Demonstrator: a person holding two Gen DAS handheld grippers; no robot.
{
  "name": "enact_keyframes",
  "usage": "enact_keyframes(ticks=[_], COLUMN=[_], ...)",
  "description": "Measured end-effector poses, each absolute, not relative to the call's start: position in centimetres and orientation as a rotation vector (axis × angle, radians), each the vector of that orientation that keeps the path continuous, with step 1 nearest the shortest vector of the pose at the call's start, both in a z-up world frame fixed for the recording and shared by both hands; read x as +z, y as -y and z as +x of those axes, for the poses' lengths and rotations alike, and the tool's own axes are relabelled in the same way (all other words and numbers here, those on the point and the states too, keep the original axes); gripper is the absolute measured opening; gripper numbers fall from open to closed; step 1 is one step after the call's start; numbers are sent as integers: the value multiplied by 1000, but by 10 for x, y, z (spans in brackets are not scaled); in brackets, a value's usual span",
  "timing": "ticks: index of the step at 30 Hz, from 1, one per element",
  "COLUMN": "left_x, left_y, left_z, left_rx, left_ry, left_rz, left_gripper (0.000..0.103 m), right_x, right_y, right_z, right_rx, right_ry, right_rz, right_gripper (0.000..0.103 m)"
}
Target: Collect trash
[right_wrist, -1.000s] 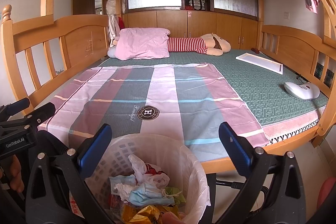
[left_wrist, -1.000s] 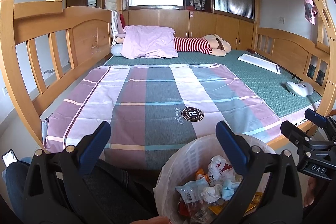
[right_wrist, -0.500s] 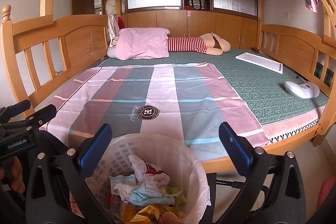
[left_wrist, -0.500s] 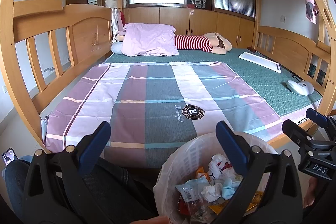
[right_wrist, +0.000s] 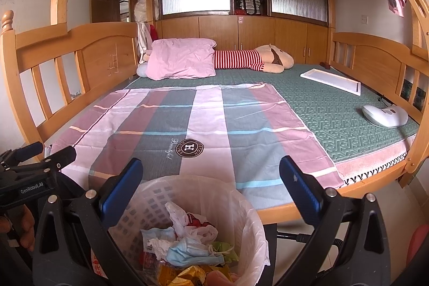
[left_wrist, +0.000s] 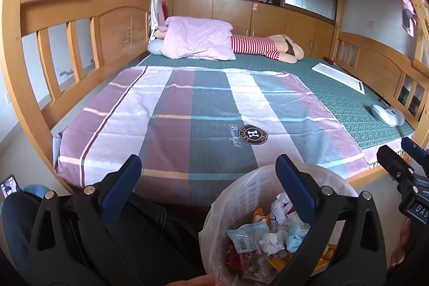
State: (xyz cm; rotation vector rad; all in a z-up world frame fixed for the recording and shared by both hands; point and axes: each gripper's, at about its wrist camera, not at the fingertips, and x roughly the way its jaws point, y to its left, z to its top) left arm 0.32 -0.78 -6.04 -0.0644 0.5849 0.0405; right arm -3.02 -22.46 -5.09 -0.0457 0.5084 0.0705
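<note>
Trash bin: white lattice bin (right_wrist: 203, 205) with a clear liner, on the floor at the foot of the bed, just below both grippers.
Contents: crumpled wrappers, a blue face mask (right_wrist: 187, 251), tissue, a yellow foil packet (right_wrist: 185, 274); roughly half full, as far as the view allows.
Left gripper (left_wrist: 206, 184): jaws spread wide, nothing between the blue pads; it hangs above the bin's left rim and the person's dark trouser leg (left_wrist: 139, 232).
Right gripper (right_wrist: 210, 186): jaws likewise wide apart and empty, poised over the bin mouth.
Bed: striped sheet (right_wrist: 193, 122) laid flat over a green mat (right_wrist: 335, 114); no loose trash visible on it.
Other items: pink pillow (right_wrist: 182, 60), plush toy in red stripes (right_wrist: 252, 60), white tray (right_wrist: 331, 81), white device (right_wrist: 384, 115) near the right rail; none reads as rubbish.
Step in hand: likely between drops, both tools free above the bin.
Next move: probably calls for finding any remaining litter outside these views, or gathering the liner's edge.
</note>
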Motion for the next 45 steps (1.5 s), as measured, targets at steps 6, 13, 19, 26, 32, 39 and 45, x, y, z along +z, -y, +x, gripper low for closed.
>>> enact_keyframes(ticks=[6, 13, 19, 26, 32, 39, 45], left_x=[-62, -62, -62, -62, -60, -60, -61], left_y=[6, 9, 9, 9, 17, 15, 15], left_z=[4, 3, 3, 3, -2, 1, 2], left_rx=[46, 41, 41, 43, 54, 38, 39], left_ry=[-592, -594, -593, -591, -552, -567, -572], left_rz=[-70, -61, -60, -59, -12, -22, -20], left_gripper=[99, 100, 99, 100, 99, 100, 100], right_x=[-52, -51, -52, -53, -53, -53, -52], right_y=[218, 218, 219, 219, 219, 220, 220], right_z=[-31, -32, -32, -31, -31, -30, -30], right_rx=[79, 77, 76, 76, 78, 75, 77], right_ry=[-510, -510, -515, -519, -520, -520, -519], right_rz=[-61, -57, -52, -51, -50, -46, -52], right_gripper=[99, 99, 99, 99, 99, 99, 99])
